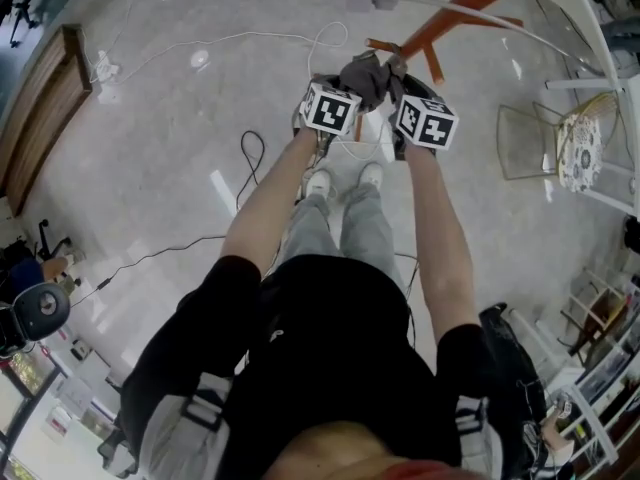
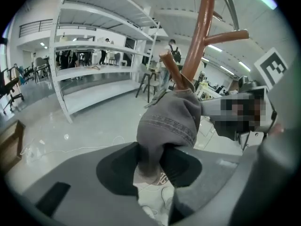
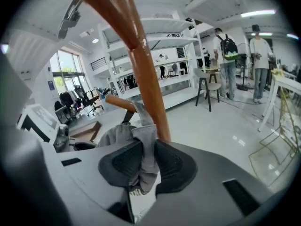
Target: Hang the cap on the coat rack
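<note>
The grey cap (image 1: 370,76) is held up between both grippers against the brown wooden coat rack (image 1: 440,30). In the left gripper view the cap (image 2: 171,119) hangs over a short peg (image 2: 170,69) beside the rack's pole (image 2: 200,32). My left gripper (image 2: 150,166) is shut on the cap's lower fabric. In the right gripper view another fold of the cap (image 3: 143,145) is pinched by my right gripper (image 3: 143,168), just in front of the pole (image 3: 146,79) and a peg (image 3: 120,102). From the head view, the left gripper (image 1: 345,86) and right gripper (image 1: 398,86) stand close together.
White shelving (image 2: 94,74) stands behind the rack. A wire chair (image 1: 560,148) is at the right and cables (image 1: 250,148) trail across the floor. A wooden bench (image 1: 40,118) lies at the far left. People (image 3: 228,55) stand in the background.
</note>
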`<action>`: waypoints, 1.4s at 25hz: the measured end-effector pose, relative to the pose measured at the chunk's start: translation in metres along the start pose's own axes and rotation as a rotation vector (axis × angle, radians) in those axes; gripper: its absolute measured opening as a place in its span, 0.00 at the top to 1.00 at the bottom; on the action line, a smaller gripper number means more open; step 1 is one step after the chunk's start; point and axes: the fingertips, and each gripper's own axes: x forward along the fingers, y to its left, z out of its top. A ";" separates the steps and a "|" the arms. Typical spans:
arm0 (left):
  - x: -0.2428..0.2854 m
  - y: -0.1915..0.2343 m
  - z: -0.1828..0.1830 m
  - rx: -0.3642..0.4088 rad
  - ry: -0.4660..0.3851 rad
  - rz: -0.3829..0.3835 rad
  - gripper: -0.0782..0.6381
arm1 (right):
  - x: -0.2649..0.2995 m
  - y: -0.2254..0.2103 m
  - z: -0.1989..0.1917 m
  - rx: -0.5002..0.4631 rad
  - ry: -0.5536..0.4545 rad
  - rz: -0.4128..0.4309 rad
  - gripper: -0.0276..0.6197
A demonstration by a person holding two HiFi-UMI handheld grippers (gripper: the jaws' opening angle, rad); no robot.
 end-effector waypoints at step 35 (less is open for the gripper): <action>-0.350 -0.082 0.226 0.180 -0.917 -0.007 0.89 | -0.277 0.126 0.215 -0.249 -0.763 -0.007 0.96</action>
